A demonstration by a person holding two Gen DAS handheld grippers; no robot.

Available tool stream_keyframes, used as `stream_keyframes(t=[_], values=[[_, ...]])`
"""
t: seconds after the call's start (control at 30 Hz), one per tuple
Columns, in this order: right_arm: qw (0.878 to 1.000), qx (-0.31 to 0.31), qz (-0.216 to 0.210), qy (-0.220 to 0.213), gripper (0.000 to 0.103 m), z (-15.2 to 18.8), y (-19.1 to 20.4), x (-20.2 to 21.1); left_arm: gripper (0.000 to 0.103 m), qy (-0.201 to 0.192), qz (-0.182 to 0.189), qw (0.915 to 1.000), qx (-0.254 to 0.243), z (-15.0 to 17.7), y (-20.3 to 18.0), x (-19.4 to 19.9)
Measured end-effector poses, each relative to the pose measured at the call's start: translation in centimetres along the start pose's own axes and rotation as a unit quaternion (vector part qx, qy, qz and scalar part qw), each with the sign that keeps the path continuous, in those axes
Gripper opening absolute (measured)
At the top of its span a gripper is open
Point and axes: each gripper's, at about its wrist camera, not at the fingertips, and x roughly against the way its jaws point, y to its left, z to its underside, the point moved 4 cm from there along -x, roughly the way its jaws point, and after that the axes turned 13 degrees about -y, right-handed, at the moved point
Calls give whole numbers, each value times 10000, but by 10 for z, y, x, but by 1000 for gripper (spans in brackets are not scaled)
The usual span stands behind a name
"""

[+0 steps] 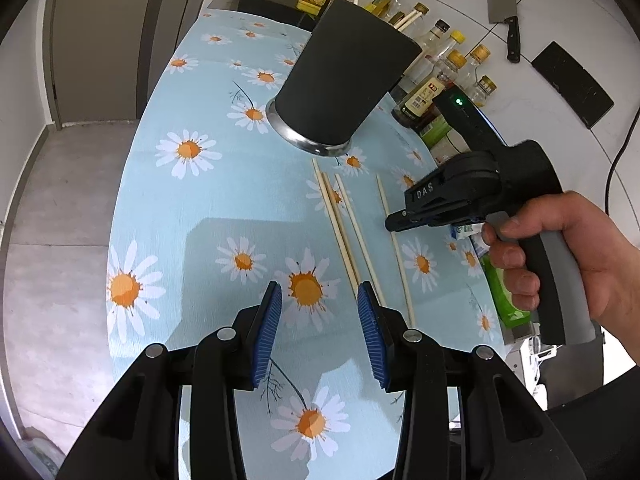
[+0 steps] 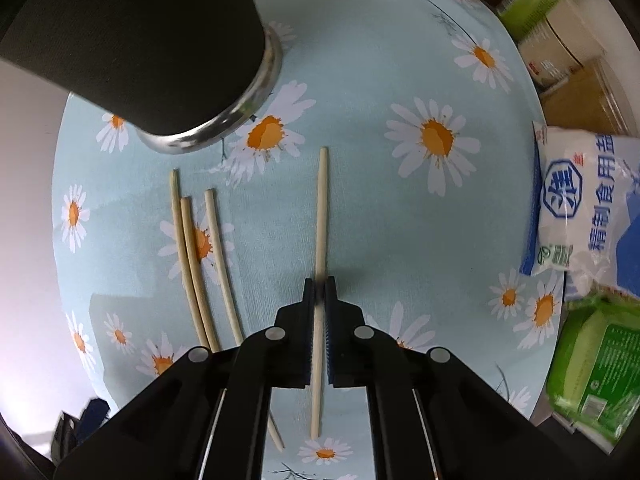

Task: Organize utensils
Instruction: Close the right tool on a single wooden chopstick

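Left wrist view: our left gripper (image 1: pixel 319 320) hangs parted and empty over the daisy tablecloth (image 1: pixel 200 216), while our right gripper (image 1: pixel 394 222) comes down on the lone chopstick (image 1: pixel 394 240), set apart from three others (image 1: pixel 344 224) and easy to pinch. The black utensil holder (image 1: pixel 340 80) stands behind (some chopsticks already inside).

Right wrist view: pads clenched on that lone chopstick (image 2: pixel 320 240), lying flat; only here do we see the grip, plus a salt bag (image 2: pixel 584 208).

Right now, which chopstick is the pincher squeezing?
The lone chopstick, lying apart on the right of the other three. The right gripper is shut on it.
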Motion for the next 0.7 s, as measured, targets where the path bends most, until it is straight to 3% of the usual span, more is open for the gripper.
stream_keyframes(t=[0.37, 0.7], values=[[9959, 159, -834, -302, 5, 7, -24, 32, 38, 292, -338, 9990, -10, -11, -15, -32], [9797, 440, -1820, -711, 5, 13, -55, 77, 38, 618, -894, 9940, -125, -23, -30, -66]])
